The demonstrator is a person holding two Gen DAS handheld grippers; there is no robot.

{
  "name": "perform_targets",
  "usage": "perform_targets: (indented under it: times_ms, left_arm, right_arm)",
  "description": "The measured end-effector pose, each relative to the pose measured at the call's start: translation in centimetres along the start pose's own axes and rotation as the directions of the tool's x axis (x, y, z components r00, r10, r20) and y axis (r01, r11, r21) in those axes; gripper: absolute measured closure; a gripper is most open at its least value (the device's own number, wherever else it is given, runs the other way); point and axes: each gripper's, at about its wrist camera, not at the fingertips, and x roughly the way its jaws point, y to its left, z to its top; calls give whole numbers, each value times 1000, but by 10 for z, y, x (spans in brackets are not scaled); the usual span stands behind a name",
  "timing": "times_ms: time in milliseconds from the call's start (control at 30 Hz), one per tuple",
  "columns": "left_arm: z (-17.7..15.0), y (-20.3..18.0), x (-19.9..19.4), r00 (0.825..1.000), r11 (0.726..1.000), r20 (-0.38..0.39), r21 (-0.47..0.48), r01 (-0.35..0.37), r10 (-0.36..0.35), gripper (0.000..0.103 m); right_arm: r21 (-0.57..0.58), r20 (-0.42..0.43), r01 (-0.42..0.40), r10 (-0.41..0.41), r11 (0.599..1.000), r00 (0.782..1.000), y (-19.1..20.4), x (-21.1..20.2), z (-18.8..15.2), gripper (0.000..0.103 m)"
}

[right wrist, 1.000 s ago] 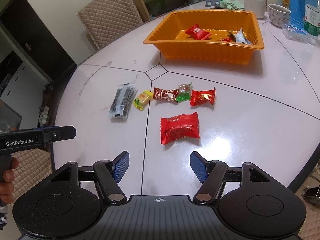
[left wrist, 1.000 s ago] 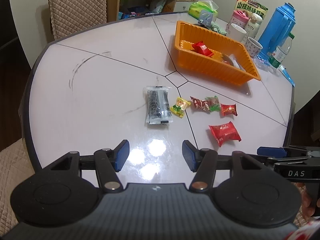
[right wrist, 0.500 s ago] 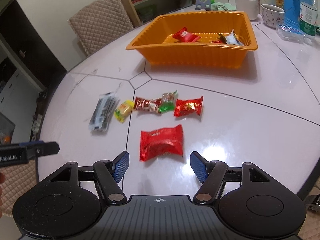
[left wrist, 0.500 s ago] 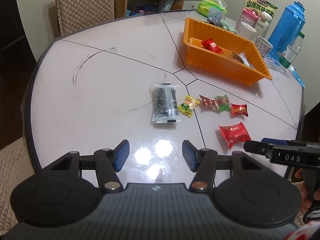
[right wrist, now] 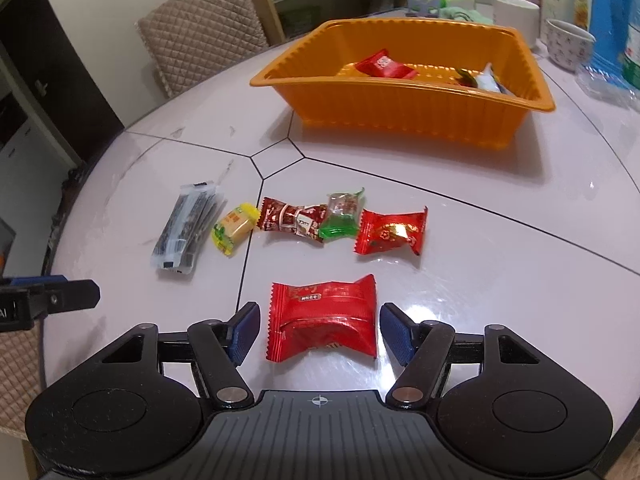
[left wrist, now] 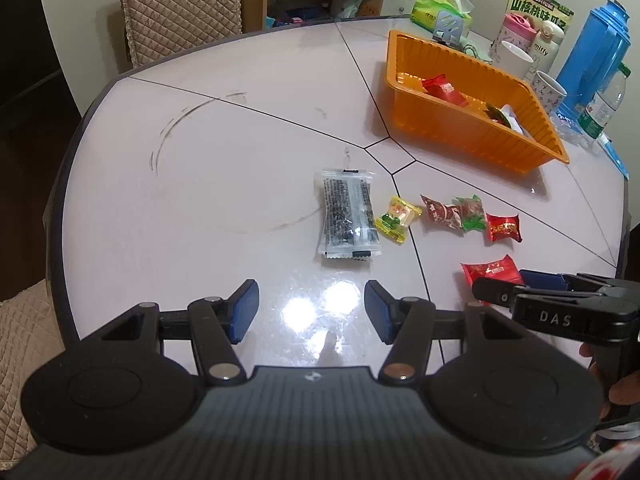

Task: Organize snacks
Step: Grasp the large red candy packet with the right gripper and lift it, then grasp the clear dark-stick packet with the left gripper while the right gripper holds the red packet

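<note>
Several wrapped snacks lie loose on the white table: a clear packet of black seeds (left wrist: 347,216), a yellow candy (left wrist: 398,218), a dark red candy (right wrist: 290,219), a green candy (right wrist: 340,216) and a small red candy (right wrist: 390,232). A larger red packet (right wrist: 324,316) lies flat between the fingers of my right gripper (right wrist: 320,322), which is open with neither pad touching it. My left gripper (left wrist: 311,307) is open over bare table, just short of the seed packet. The orange tray (right wrist: 400,116) behind holds a red packet (right wrist: 384,65) and a few other wrappers.
Behind and to the right of the tray stand a white mug (left wrist: 512,58), a patterned cup (left wrist: 550,88), a blue thermos (left wrist: 592,52), a water bottle (left wrist: 604,108) and a tissue pack (left wrist: 440,10). A quilted chair (left wrist: 180,4) and a shelf are beyond the far edge.
Both grippers have come forward and lower toward the snacks. The right one now straddles the larger red packet. Neither jaw opening has changed.
</note>
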Motion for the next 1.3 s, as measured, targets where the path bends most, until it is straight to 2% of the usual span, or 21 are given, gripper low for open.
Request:
perform_targets:
  times_ms: [67, 133, 167, 300, 667, 800, 1300]
  left_arm:
    - [1, 0, 2, 1000, 1000, 0, -1, -1, 1, 48]
    - [2, 0, 4, 1000, 1000, -2, -1, -1, 1, 48]
    - [3, 0, 5, 1000, 1000, -2, 0, -1, 1, 48]
    - [7, -2, 12, 1000, 1000, -6, 6, -1, 1, 48]
    - [23, -12, 34, 1000, 999, -12, 29, 24, -24, 47]
    - [32, -18, 46, 999, 999, -14, 41, 33, -33, 44]
    - [59, -29, 98, 999, 995, -45, 98, 3, 1, 46]
  right_arm:
    - [-7, -1, 2, -2, 1000, 1000, 1, 3, 0, 36]
    - [-14, -3, 7, -7, 1000, 1000, 2, 5, 0, 44]
    - [-20, -5, 6, -6, 1000, 1000, 2, 6, 0, 52]
    - [-31, -7, -2, 2, 1000, 1000, 2, 8, 2, 62]
    - [14, 27, -1, 1, 1000, 1000, -13, -7, 13, 63]
    - [38, 41, 3, -4, 999, 999, -20, -14, 19, 63]
    - [122, 83, 41, -52, 992, 995, -49, -31, 31, 63]
